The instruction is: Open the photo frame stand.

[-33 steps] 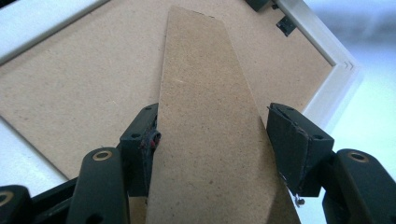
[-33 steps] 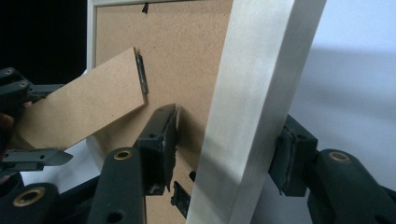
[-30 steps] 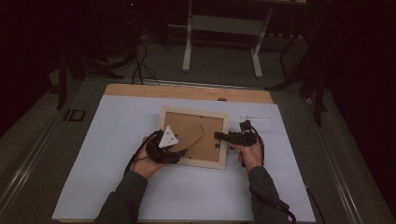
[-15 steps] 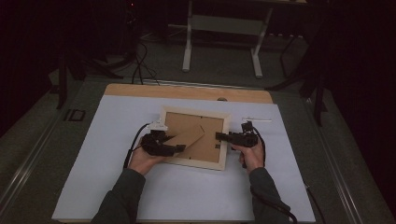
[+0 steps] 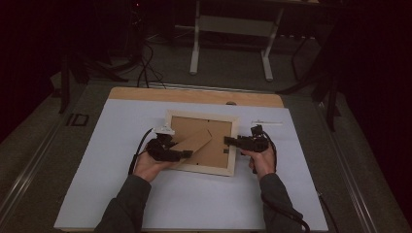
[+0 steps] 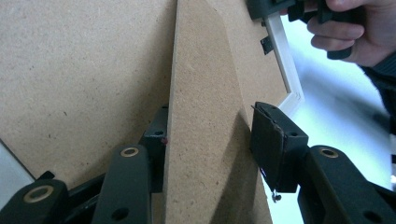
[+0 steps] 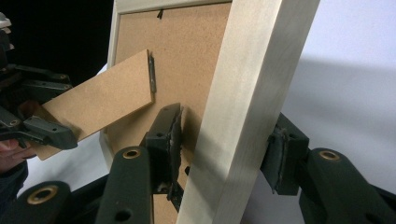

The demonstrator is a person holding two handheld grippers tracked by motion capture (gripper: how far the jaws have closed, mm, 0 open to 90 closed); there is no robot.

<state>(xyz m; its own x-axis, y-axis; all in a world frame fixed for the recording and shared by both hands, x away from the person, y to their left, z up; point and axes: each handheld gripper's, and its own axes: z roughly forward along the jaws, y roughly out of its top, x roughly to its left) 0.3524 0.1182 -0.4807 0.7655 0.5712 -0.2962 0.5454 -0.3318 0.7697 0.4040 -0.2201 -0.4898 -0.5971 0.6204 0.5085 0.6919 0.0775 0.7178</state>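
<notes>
One picture frame (image 5: pixel 202 143) lies back-up on the white table (image 5: pixel 194 204), a little beyond the middle of the sheet, with the person's two hands at its near corners. Its pale wooden rim encloses a brown fibreboard backing (image 6: pixel 79 79), and on that backing sits one fibreboard easel stand (image 5: pixel 194 142), hinged near the frame's centre and swung out toward the frame's near-left corner.

There are two grippers. The left gripper (image 5: pixel 167 153) sits at the frame's near-left side. In the left gripper view the stand (image 6: pixel 205 121) rises edge-on between its jaws, which have just been closing; one jaw lies against the stand's left face, while the other appears just short of the right face, so the grip does not look complete. The right gripper (image 5: pixel 243 142) sits at the frame's right edge. In the right gripper view its jaws are clamped across the frame's right rail (image 7: pixel 238 121), one pad inside against the backing side, one against the outer edge.

One small metal turn clip (image 6: pixel 266 44) shows on the backing by the rail.
</notes>
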